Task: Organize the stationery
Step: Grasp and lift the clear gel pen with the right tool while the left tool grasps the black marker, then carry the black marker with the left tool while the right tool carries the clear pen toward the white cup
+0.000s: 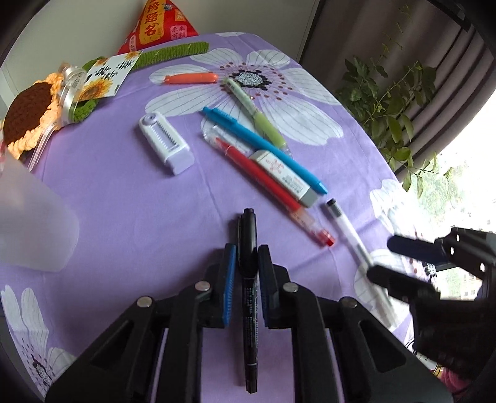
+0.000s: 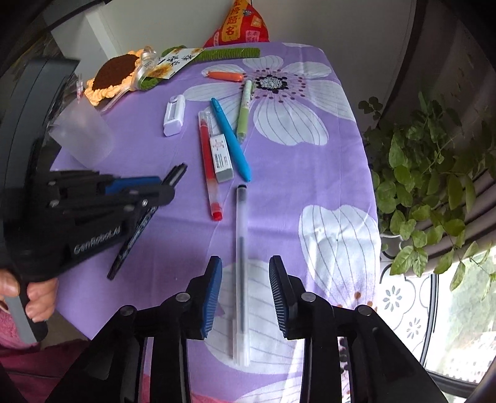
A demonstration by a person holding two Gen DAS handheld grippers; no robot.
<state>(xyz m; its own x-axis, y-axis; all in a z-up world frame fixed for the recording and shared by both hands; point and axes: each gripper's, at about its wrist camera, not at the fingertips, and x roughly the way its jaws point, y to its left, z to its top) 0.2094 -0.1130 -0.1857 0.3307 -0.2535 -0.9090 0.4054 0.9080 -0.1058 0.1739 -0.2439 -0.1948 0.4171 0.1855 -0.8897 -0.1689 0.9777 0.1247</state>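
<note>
A: Entry, both wrist views. Left gripper [image 1: 245, 263] has its fingers clamped on the black marker [image 1: 249, 266], which lies along the finger axis with its cap end forward. From the right wrist view the marker appears lifted off the desk [image 2: 173, 235], tilted, just beside the frosted cup [image 2: 82, 136].

B: Right side?

A: Right gripper [image 2: 245, 291] has its fingers apart, straddling the clear gel pen [image 2: 241, 266]. Neither pad touches it as far as I can tell; the pen lies flat on the purple flowered cloth.

B: Anything sorted so far?

A: Nothing visible inside the cup; its wall is translucent and it looks empty, though I cannot be sure. Judgement: task is at an early stage, one item in hand, none stowed.

B: Remaining stock?

A: Clustered mid-desk: red pen [image 2: 208, 161], eraser [image 2: 220, 155] resting against it, blue pen [image 2: 231, 142], green pen [image 2: 245, 108]. Apart from those: white correction tape [image 2: 174, 115] and an orange pen-like item [image 2: 224, 76] near the far edge. All loose.

B: Likely destination?

A: Presumably the cup, an assumption from the task wording. The crocheted sunflower [image 2: 113, 76] and red packet [image 2: 237, 26] at the back look like decor, not stationery.
</note>
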